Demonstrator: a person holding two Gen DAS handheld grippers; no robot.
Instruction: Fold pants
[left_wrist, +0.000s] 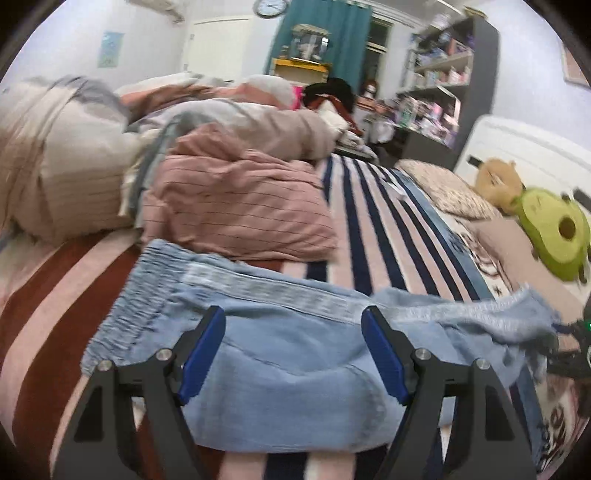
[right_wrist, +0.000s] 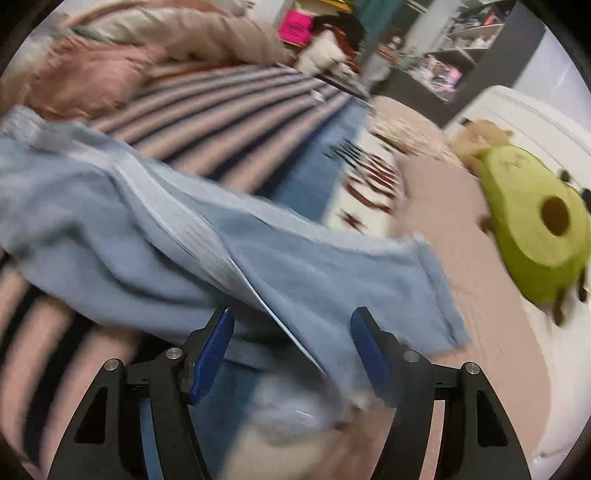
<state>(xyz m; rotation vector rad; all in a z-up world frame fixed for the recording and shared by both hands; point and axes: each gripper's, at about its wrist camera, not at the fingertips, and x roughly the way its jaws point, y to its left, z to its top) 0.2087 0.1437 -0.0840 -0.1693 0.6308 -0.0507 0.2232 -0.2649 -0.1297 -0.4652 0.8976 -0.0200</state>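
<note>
- We see the light-blue denim pants (left_wrist: 295, 354) lying across the striped bedspread (left_wrist: 373, 236), filling the lower half of the left wrist view from 8 o'clock to 3 o'clock.
- Their gathered elastic waistband (left_wrist: 125, 314) sits at 9 o'clock of the garment; a frayed leg hem (left_wrist: 517, 314) trails off toward 3 o'clock.
- In the right wrist view the same pants (right_wrist: 147, 236) run from 9 o'clock down toward 5 o'clock, blurred, with the frayed hem (right_wrist: 439, 295) at about 4 o'clock.
- Our left gripper (left_wrist: 293, 354) has its 2 blue pads spread wide over the denim; we see a broad span of cloth between them and neither pad pinching it.
- Our right gripper (right_wrist: 291, 350) likewise stands with its jaws apart; a fold edge of the pants passes between the pads, but we see no pad pressing on it.
- At 11 o'clock of the pants in the left wrist view lies a pink pillow (left_wrist: 236, 206) with thin dark stripes, touching the waistband side, and behind it a heap of beige bedding (left_wrist: 74, 147).
- At 3 o'clock lies a green avocado plush toy (left_wrist: 554, 236), with a tan plush toy (left_wrist: 496, 181) just beside it.
- Far off at 1 o'clock stands a dark shelf unit (left_wrist: 454, 85); at 12 o'clock hang a teal curtain (left_wrist: 343, 40) and a wall clock (left_wrist: 271, 6).
</note>
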